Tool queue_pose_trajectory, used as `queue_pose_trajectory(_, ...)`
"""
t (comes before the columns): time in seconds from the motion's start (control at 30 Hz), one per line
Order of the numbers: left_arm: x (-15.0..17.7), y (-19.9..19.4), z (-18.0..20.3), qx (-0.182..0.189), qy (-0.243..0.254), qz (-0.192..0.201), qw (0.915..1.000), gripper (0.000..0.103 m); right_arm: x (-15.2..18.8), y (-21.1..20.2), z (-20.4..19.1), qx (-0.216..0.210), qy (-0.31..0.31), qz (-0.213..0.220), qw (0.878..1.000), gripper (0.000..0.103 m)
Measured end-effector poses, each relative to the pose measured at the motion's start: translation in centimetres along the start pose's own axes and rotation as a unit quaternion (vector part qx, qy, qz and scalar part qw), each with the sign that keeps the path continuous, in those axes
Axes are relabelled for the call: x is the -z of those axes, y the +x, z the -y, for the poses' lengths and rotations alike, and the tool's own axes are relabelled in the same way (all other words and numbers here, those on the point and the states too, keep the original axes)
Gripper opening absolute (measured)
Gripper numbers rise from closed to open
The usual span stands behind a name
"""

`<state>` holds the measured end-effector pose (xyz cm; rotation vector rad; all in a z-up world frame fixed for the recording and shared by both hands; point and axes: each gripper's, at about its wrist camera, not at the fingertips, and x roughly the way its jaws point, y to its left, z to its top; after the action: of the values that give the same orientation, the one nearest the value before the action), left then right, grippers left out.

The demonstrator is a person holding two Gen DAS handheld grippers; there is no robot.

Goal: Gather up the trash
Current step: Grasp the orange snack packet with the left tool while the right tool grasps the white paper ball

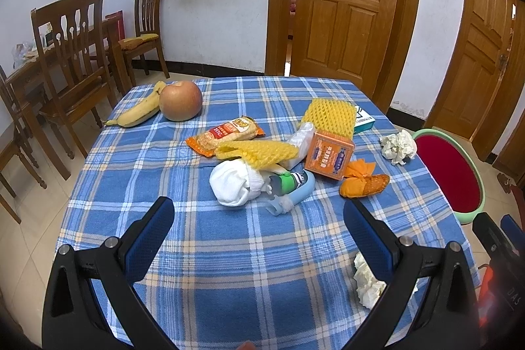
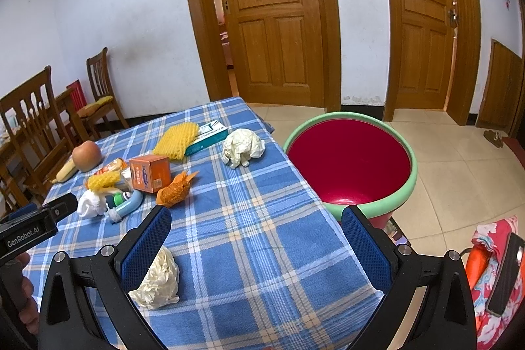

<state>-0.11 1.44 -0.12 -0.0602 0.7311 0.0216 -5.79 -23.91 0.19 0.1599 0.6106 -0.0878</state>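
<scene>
Broadly, a blue plaid tabletop (image 2: pixel 249 238) fills the lower middle of both views. At right center of the right wrist view stands a red bin (image 2: pixel 349 163) with a green rim, just off the cloth's edge. Both the left tongs (image 1: pixel 259 215) and right tongs (image 2: pixel 256 223) are spread wide, pinching nothing. One crumpled white tissue (image 2: pixel 157 279) lies at lower left by the right tongs' left finger; another crumpled tissue (image 2: pixel 242 148) sits near the cloth's edge beside the bin. Mid-left, an orange box (image 2: pixel 150 173), yellow foam nets (image 2: pixel 177 140) and an orange wrapper (image 2: pixel 174 190) cluster together.
</scene>
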Motion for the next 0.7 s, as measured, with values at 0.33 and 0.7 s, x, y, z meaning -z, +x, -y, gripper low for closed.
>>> queue_pose_trajectory(0.33,-0.9,2.1,-0.8,-0.017,0.002,-0.011,0.9998,0.101,-0.7,1.9,-0.2,-0.008,-0.008,-0.015,1.000,0.103)
queue_pose_trajectory(0.7,-3.7,5.2,-3.0,-0.028,-0.014,-0.024,0.9992,0.101,-4.1,6.3,-0.7,-0.012,-0.042,-0.039,0.998,0.103)
